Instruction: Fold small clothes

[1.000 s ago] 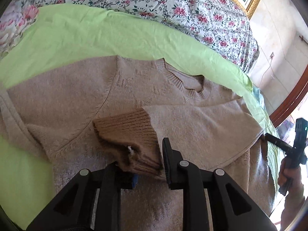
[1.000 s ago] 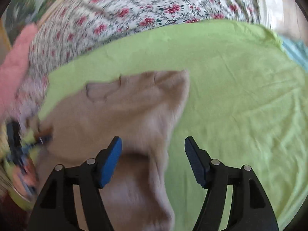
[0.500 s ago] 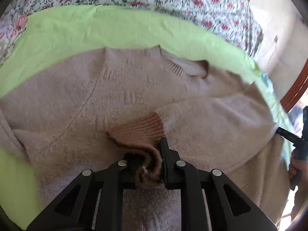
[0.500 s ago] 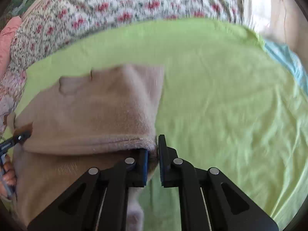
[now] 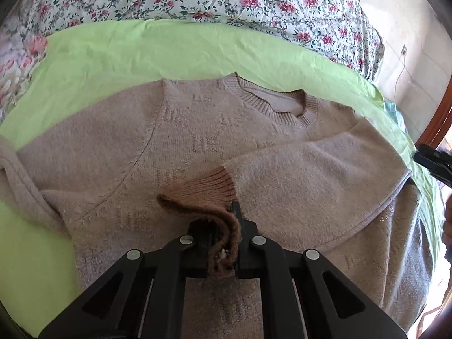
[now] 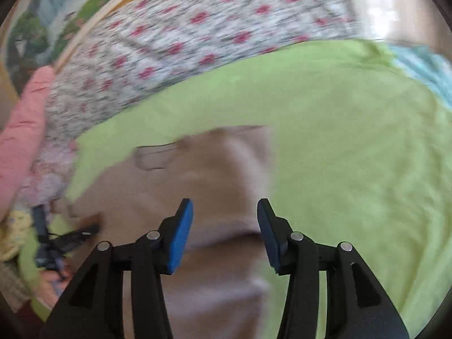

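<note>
A beige knit sweater (image 5: 197, 141) lies flat on a lime-green sheet (image 5: 141, 48), neckline at the far side. Its right sleeve (image 5: 310, 169) is folded across the chest, ending in a brown ribbed cuff (image 5: 209, 195). My left gripper (image 5: 223, 243) is shut on that cuff, which bunches between the pads. In the blurred right wrist view the same sweater (image 6: 197, 175) shows its folded edge. My right gripper (image 6: 224, 226) hovers above that edge, its jaws opening, blue pads apart and pressing on nothing. The right gripper (image 5: 435, 163) also shows at the right edge of the left wrist view.
A floral bedspread (image 5: 226, 0) covers the bed beyond the green sheet (image 6: 353, 155). A pink cloth (image 6: 22, 130) lies at the left in the right wrist view, a light blue cloth (image 6: 423, 70) at the far right. A framed picture (image 6: 56, 14) stands behind the bed.
My left gripper closed on the brown cuff. My right gripper pinched the folded sleeve edge half a second ago, then let go and lifted off with its pads apart.
</note>
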The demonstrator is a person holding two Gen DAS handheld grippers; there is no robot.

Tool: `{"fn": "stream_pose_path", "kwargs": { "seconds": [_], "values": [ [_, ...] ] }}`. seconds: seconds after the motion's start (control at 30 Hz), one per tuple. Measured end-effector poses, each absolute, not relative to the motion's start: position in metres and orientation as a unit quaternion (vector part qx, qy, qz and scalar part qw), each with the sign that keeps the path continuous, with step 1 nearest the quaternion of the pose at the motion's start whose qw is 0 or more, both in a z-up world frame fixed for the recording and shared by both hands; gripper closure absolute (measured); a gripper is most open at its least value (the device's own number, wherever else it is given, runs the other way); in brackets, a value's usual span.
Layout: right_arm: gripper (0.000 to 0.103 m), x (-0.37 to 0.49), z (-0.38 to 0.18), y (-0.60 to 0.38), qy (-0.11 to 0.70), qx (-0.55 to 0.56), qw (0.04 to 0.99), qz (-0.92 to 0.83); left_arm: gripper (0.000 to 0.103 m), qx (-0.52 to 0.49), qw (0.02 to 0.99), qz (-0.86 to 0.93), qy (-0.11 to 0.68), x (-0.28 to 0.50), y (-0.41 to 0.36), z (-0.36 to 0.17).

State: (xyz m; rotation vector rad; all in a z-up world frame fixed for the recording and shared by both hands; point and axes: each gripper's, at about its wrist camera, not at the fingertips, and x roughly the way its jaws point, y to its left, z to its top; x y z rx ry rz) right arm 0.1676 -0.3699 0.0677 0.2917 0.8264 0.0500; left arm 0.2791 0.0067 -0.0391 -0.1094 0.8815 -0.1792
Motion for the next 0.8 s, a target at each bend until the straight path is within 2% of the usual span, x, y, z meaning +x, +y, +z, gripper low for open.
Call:
{"fn": "stream_pose_path", "kwargs": {
  "seconds": [0.07,0.13,0.2,0.4,0.53,0.63,0.7,0.77,0.8],
  "values": [
    [0.054,0.196,0.048,-0.367,0.423,0.156,0.892,0.036,0.094,-0.053,0.901,-0.085,0.422,0.28,0.01,-0.037],
    [0.054,0.219,0.021,-0.38,0.461,0.146,0.875,-0.039,0.094,-0.055,0.9,-0.073,0.427,0.284,0.018,-0.04],
    [0.059,0.218,0.01,-0.391,0.454,0.166,0.873,-0.06,0.091,-0.08,0.892,-0.075,0.439,0.287,0.029,-0.044],
    [0.055,0.179,0.034,-0.378,0.413,0.182,0.892,-0.029,0.089,-0.119,0.895,-0.065,0.425,0.259,0.054,-0.028],
    [0.054,0.159,0.039,-0.35,0.416,0.186,0.89,0.005,0.086,-0.143,0.899,-0.055,0.411,0.233,0.074,-0.014],
    [0.054,0.144,0.034,-0.33,0.425,0.189,0.885,0.028,0.074,-0.163,0.898,-0.04,0.407,0.218,0.095,-0.008],
    [0.054,0.133,0.031,-0.316,0.432,0.19,0.881,0.043,0.057,-0.174,0.899,-0.02,0.402,0.21,0.111,-0.005],
    [0.054,0.127,0.029,-0.305,0.434,0.195,0.878,0.054,0.047,-0.191,0.897,0.006,0.398,0.204,0.133,-0.003],
    [0.054,0.124,0.028,-0.299,0.435,0.196,0.877,0.058,0.047,-0.201,0.896,0.012,0.395,0.203,0.142,-0.004]
  ]
}}
